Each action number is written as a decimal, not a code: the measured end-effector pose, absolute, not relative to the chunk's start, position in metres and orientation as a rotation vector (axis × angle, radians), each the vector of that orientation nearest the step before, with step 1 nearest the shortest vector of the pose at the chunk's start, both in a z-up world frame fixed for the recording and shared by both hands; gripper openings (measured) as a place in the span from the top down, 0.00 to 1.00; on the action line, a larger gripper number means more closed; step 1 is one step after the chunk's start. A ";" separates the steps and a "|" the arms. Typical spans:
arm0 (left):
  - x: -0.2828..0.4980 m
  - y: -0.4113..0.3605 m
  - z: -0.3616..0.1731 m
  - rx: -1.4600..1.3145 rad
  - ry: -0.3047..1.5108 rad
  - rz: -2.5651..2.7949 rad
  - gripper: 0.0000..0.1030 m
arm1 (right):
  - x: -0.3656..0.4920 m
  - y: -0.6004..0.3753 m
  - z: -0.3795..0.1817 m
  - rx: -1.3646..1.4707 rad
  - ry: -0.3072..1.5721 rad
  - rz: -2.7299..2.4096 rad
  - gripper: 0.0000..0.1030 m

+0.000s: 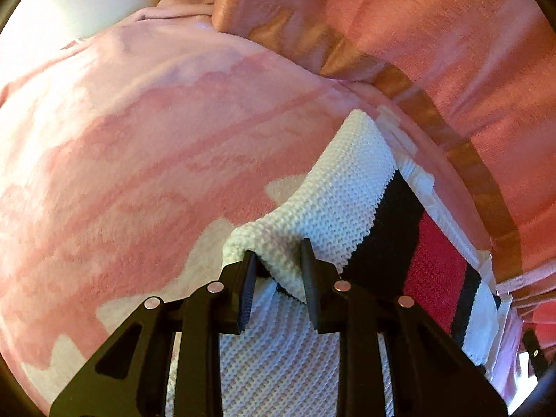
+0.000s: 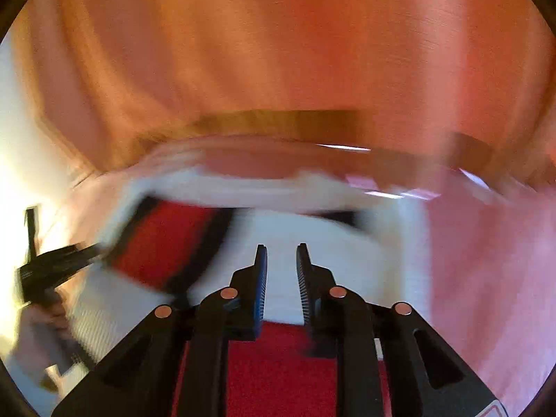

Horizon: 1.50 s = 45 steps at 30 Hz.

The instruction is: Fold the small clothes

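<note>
right wrist view: motion blur is smearing the knit garment (image 2: pixel 312 229) and pink blanket (image 2: pixel 486 260) | left gripper (image 2: pixel 100 252) is blurring at left edge | left wrist view: frame's bottom edge is cutting off garment (image 1: pixel 347 191)

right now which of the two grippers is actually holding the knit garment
The left gripper: a bunched white fold of the knit garment is pinched between its fingers. The right gripper has an empty gap, with the fabric lying beyond it.
</note>
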<state>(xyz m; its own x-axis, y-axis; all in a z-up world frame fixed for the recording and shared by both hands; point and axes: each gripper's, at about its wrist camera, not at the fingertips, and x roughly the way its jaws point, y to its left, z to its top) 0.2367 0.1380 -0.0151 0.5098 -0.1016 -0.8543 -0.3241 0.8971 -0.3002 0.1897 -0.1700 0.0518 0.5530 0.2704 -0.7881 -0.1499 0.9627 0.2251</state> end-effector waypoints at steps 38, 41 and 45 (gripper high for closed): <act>0.218 0.116 -0.001 -0.307 1.006 0.169 0.73 | 0.140 -0.277 -0.003 0.228 1.049 0.016 0.95; 0.211 0.106 0.002 -0.263 0.993 0.166 0.72 | 0.155 -0.266 -0.003 0.244 1.038 0.017 0.91; 0.210 0.093 -0.008 -0.189 1.001 0.184 0.72 | 0.161 -0.268 -0.022 0.251 1.068 -0.012 0.90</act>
